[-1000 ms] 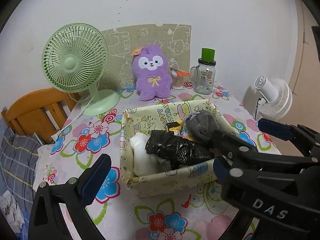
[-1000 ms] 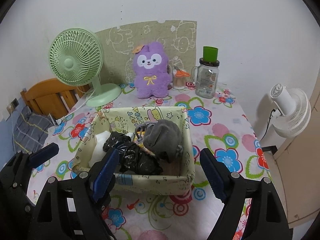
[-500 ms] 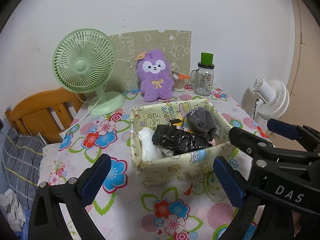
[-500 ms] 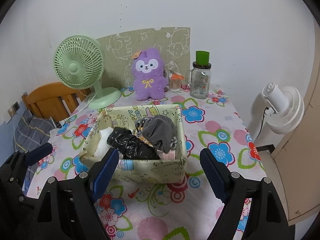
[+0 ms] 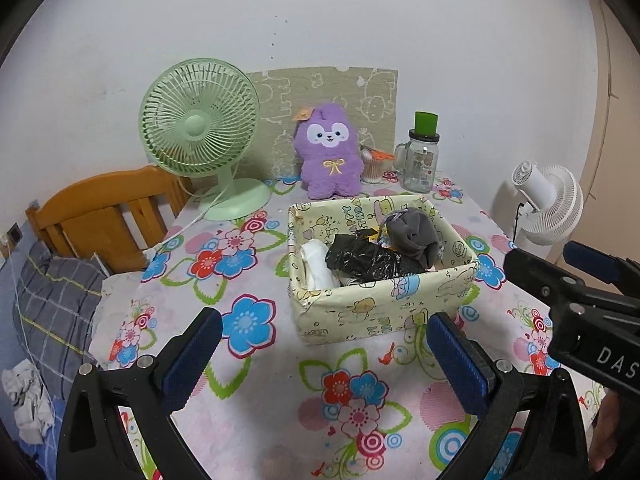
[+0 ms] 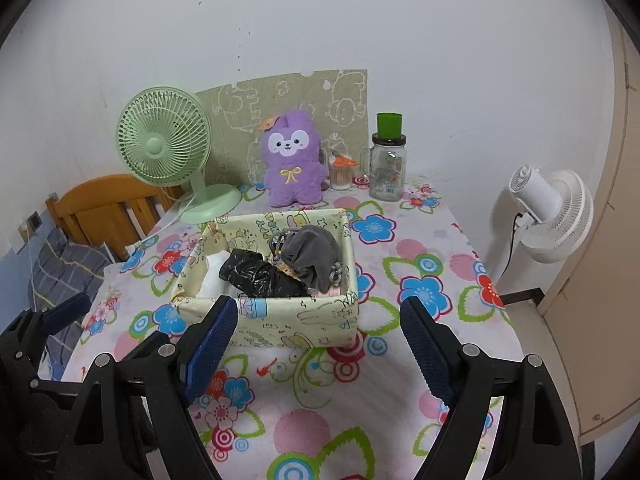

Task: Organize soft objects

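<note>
On the flowered tablecloth (image 5: 256,364) in front of me sits a pale yellow fabric basket (image 5: 384,312) printed with cartoon figures, and the soft things are gathered inside it. A grey cloth pouch (image 5: 414,236) lies on top toward the far right corner, a crumpled black plastic bag (image 5: 364,262) stretches across the middle, and a white folded cloth (image 5: 316,264) is tucked against the left wall. Something yellow peeks out between the grey and the black, but I cannot tell what it is.

My left tongs (image 5: 324,354) hang over the near part of the table, short of the basket, their blue pads spread wide with nothing between them. My right tongs (image 6: 318,346) are likewise parted wide and empty, held just in front of the basket's near wall without touching it. From the left camera I see the right tongs' black frame reaching in from the right edge.

Against the wall behind the basket a purple plush toy (image 6: 292,162) stands upright, outside the basket and well apart from both tongs. A green desk fan (image 6: 168,156) stands to its left, a glass jar with a green lid (image 6: 388,164) to its right. A white fan (image 6: 552,216) stands beyond the table's right edge, and a wooden chair (image 5: 100,216) is at the left.
</note>
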